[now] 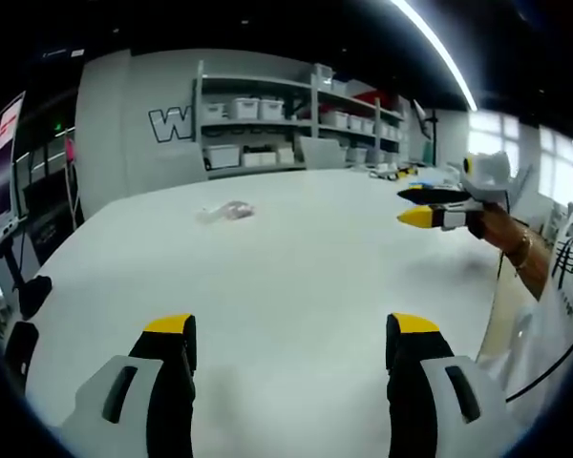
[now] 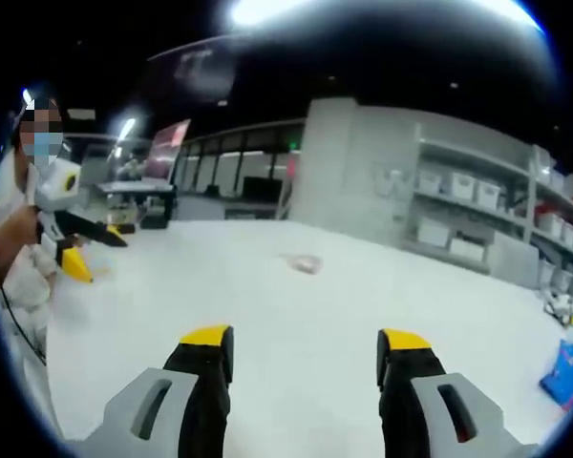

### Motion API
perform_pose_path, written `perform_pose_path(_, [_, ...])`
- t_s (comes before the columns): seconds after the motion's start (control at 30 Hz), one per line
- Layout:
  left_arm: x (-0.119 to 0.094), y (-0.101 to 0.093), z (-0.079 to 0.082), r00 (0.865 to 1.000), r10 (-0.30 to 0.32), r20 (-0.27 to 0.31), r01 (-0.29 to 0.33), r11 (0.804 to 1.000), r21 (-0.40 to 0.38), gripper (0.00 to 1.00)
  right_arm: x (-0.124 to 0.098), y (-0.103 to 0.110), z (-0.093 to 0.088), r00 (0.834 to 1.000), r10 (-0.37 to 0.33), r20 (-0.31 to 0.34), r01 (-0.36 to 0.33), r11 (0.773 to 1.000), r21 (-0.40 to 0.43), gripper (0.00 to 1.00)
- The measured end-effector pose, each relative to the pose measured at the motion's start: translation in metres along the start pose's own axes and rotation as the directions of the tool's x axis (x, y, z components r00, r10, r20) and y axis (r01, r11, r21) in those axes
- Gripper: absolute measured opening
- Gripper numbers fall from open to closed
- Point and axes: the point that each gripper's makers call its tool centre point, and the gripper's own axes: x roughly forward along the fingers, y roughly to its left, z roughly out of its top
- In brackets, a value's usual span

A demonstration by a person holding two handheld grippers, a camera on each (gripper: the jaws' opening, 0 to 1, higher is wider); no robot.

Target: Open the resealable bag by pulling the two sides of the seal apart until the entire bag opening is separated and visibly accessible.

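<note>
A small clear resealable bag with something pinkish inside lies flat on the white table, far from both grippers. My left gripper hovers over the near part of the table, jaws wide apart and holding nothing. In the same view a hand holds my right gripper above the table's right side, open. From the right gripper view, the bag sits well ahead of my right gripper, which is open with nothing in it. The left gripper comes in from the left, open.
Shelves with white bins stand behind the table. A blue object lies near the table's right edge. A person stands at the left edge of the table. Desks and screens are farther back.
</note>
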Motion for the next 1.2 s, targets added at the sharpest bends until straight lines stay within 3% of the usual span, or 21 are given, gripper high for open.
perform_pose_path(1.2, [0.001, 0.003, -0.002, 1.000, -0.002, -0.005, 0.002, 1.000, -0.003, 0.80, 0.047, 0.005, 0.023, 0.998, 0.060, -0.013, -0.061, 0.996, -0.069, 0.58])
